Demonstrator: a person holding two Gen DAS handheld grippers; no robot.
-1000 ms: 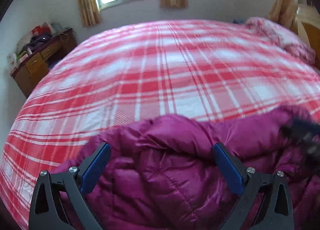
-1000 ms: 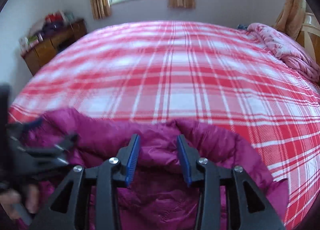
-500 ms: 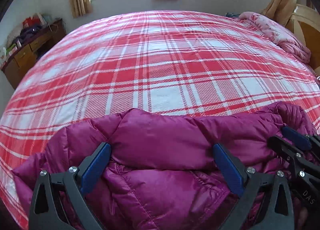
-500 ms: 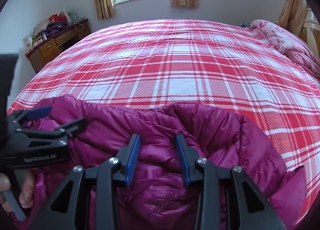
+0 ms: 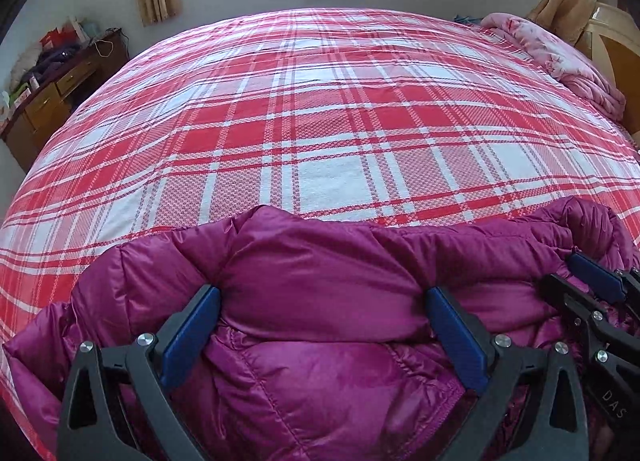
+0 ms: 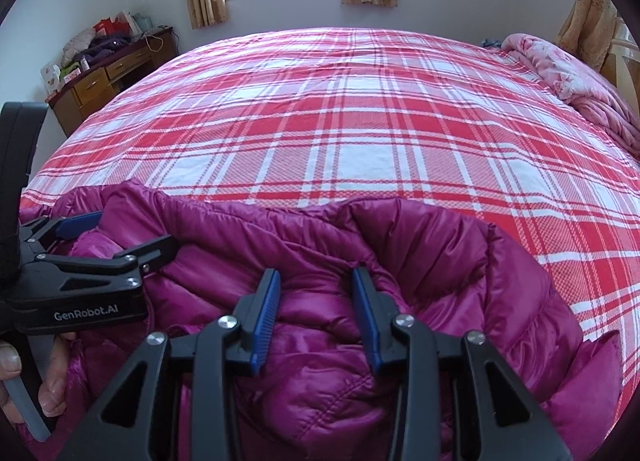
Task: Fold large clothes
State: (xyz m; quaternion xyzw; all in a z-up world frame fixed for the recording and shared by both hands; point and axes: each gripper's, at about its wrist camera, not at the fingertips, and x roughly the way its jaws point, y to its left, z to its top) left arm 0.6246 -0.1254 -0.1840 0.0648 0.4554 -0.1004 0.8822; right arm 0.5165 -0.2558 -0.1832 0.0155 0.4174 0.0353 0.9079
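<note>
A magenta quilted down jacket (image 5: 320, 273) lies bunched at the near edge of the bed; it also shows in the right wrist view (image 6: 440, 261). My left gripper (image 5: 322, 297) is wide open, its blue-padded fingers resting on either side of a puffy fold of the jacket. My right gripper (image 6: 316, 281) is partly open, its fingers straddling a ridge of the jacket without pinching it. The right gripper also shows at the right edge of the left wrist view (image 5: 588, 289), and the left gripper at the left of the right wrist view (image 6: 120, 237).
The bed (image 5: 340, 121) has a red and white plaid cover. A pink floral quilt (image 5: 560, 61) lies at its far right by a wooden headboard. A cluttered wooden desk (image 6: 108, 73) stands at the left wall under a curtained window.
Both grippers have lowered toward the jacket and the jacket now lies flatter and more spread on the bed. The right gripper has opened a little wider.
</note>
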